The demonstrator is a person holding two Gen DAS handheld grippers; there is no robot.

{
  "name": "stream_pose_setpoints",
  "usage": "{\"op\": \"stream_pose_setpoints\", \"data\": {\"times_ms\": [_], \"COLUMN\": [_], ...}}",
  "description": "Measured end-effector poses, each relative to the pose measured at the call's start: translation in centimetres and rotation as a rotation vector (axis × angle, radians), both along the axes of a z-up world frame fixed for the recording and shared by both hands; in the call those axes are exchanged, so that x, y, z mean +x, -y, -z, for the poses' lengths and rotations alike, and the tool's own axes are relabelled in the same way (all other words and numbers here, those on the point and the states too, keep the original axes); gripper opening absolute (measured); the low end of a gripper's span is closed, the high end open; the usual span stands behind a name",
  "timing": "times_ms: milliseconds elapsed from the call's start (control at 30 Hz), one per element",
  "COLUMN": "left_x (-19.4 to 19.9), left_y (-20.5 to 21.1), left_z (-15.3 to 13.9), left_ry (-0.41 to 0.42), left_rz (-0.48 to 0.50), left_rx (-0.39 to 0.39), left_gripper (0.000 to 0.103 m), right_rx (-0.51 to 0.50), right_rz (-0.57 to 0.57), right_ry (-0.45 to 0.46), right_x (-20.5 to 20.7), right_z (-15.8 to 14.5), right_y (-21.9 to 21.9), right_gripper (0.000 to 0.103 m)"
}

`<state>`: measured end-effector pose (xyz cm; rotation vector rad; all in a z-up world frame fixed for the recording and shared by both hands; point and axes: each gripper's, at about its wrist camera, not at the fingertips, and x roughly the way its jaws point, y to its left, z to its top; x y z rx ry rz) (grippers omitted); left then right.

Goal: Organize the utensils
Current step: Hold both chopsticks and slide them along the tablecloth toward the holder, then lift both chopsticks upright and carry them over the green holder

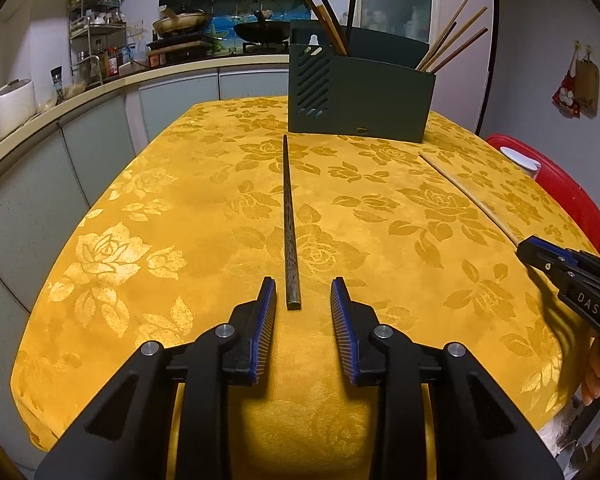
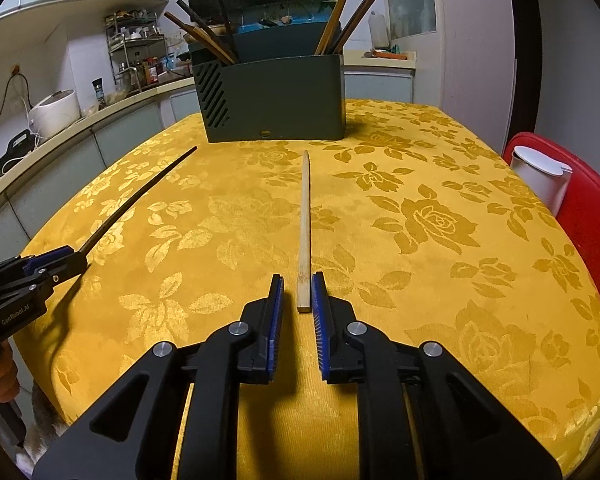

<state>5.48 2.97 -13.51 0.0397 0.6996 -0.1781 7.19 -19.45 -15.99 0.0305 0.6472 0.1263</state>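
**Two chopsticks flat on the table, both jaws apart**

Left wrist view: my left gripper point(image 1: 303, 296) has its jaws parted a little, pads clear of the dark chopstick point(image 1: 289, 216) lying between them on the yellow table point(image 1: 140, 216), tip towards the green holder point(image 1: 360, 96). Thin, stiff, light, probably slick; I'd pinch near the thick end.

Right wrist view: my right gripper point(image 2: 297, 292) is only narrowly open, straddling the pale chopstick's point(image 2: 305, 232) butt end, holding nothing. Squared bamboo, should grip easier.
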Motion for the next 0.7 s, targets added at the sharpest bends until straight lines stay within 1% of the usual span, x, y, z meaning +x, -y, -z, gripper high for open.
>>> {"op": "stream_pose_setpoints", "data": {"times_ms": [100, 167, 233, 333, 367, 433, 600, 700], "left_x": [0.1, 0.3, 0.6, 0.8, 0.8, 0.8, 0.7, 0.3], "left_y": [0.2, 0.0, -0.2, -0.4, -0.3, -0.2, 0.2, 0.4], "left_z": [0.2, 0.2, 0.2, 0.0, 0.0, 0.0, -0.5, -1.3], "left_ry": [0.018, 0.023, 0.02, 0.011, 0.011, 0.007, 0.0, 0.01], "left_rz": [-0.011, -0.022, -0.037, -0.038, -0.036, -0.033, -0.024, -0.017], "left_rx": [0.022, 0.02, 0.017, 0.015, 0.022, 0.032, 0.067, 0.087], "left_gripper": [0.021, 0.018, 0.007, 0.007, 0.007, 0.007, 0.007, 0.007], "right_rx": [-0.014, -0.013, -0.017, -0.018, -0.016, -0.011, -0.045, -0.025], "right_rz": [0.003, 0.005, 0.002, 0.004, 0.006, 0.005, 0.002, -0.01], "right_ry": [0.006, 0.008, 0.01, 0.006, 0.003, -0.005, -0.009, -0.027], "right_x": [0.0, 0.0, 0.1, 0.1, 0.2, 0.4, 0.3, 0.2], "right_z": [0.0, 0.0, 0.0, 0.0, 0.0, -0.1, -0.2, -0.7], "right_y": [-0.2, -0.2, -0.2, -0.2, -0.1, 0.1, -0.4, -0.2], "right_gripper": [0.015, 0.015, 0.014, 0.013, 0.01, 0.008, 0.007, 0.007]}}
